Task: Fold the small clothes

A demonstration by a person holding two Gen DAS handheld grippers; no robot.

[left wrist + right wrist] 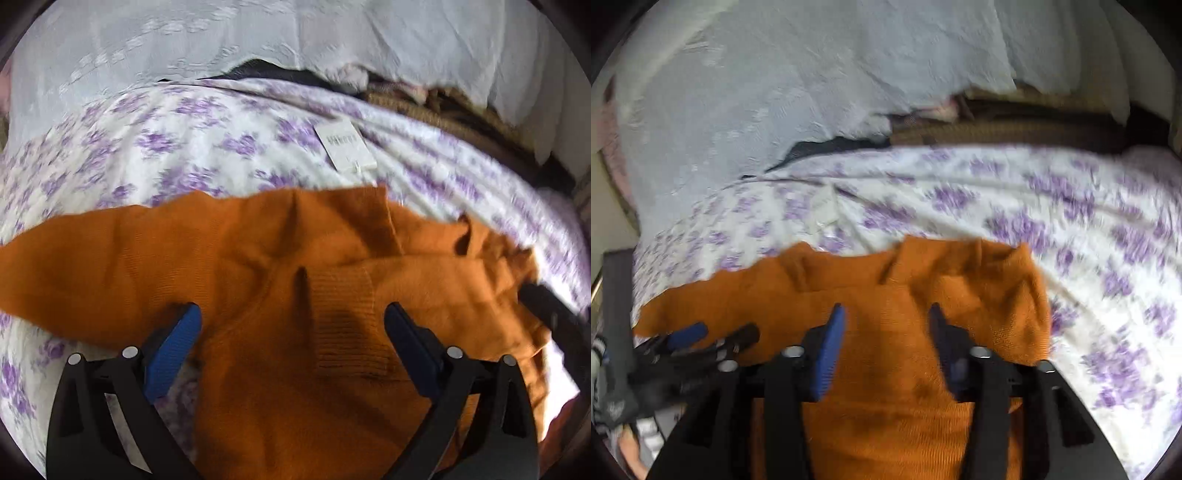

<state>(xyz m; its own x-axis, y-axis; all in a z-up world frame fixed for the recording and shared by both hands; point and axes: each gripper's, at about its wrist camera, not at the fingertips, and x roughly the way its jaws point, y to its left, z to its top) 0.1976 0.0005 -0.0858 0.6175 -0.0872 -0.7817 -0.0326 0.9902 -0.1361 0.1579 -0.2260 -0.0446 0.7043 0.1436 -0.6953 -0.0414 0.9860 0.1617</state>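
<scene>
An orange knit sweater (pixel 258 240) lies crumpled on a white bedsheet with purple flowers (pixel 155 147). One sleeve stretches to the left, and a ribbed cuff or hem sits between the fingers of my left gripper (pixel 292 314). That gripper hovers over the sweater, open wide and pinching nothing. In the right wrist view the same sweater (pixel 979 288) spreads under my right gripper (pixel 886 312), whose jaws stand apart above the cloth without pressing on it. The left gripper (pixel 720 334) shows at the sweater's left edge.
A white labelled card (pixel 345 147) lies on the sheet beyond the sweater. A pale grey-blue textured blanket (pixel 798 92) is heaped at the back. Brown knitted fabric (pixel 1015 129) and dark cloth are tucked behind the sheet's far edge.
</scene>
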